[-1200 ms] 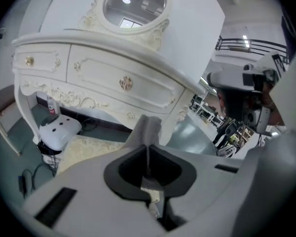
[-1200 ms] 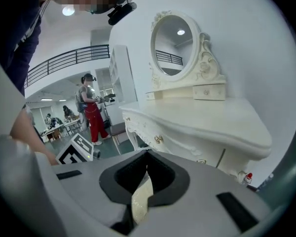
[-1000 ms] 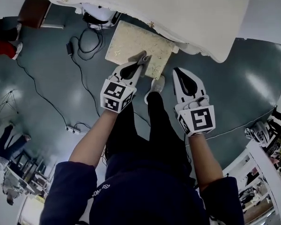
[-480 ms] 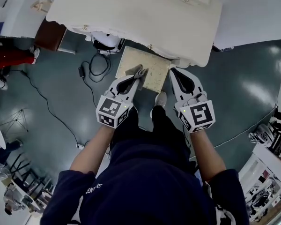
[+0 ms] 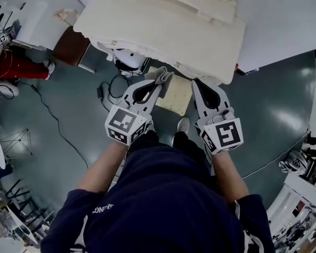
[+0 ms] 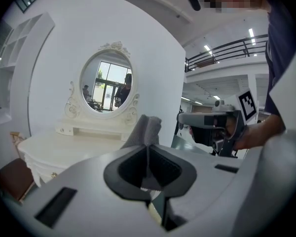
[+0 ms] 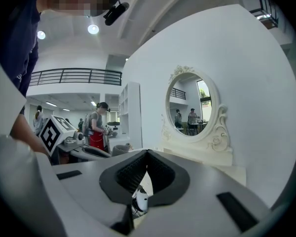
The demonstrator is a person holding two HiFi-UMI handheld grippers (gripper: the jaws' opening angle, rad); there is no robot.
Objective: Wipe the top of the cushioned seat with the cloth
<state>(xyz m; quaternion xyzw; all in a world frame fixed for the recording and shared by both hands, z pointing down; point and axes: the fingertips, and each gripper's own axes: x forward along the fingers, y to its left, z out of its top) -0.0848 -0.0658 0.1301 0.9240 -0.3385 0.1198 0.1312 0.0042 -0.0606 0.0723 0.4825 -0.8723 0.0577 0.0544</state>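
Centrally, the left gripper (image 5: 157, 86) is pinching the cloth (image 5: 164, 76) over the seat (image 5: 177, 97); just right, the right gripper (image 5: 196, 84) is hanging closed on nothing.

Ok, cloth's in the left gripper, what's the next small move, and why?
Probably lower the left gripper toward the cushioned seat. Its jaws are shut on the cloth, but it points at the mirror above the dressing table, well off the seat top.
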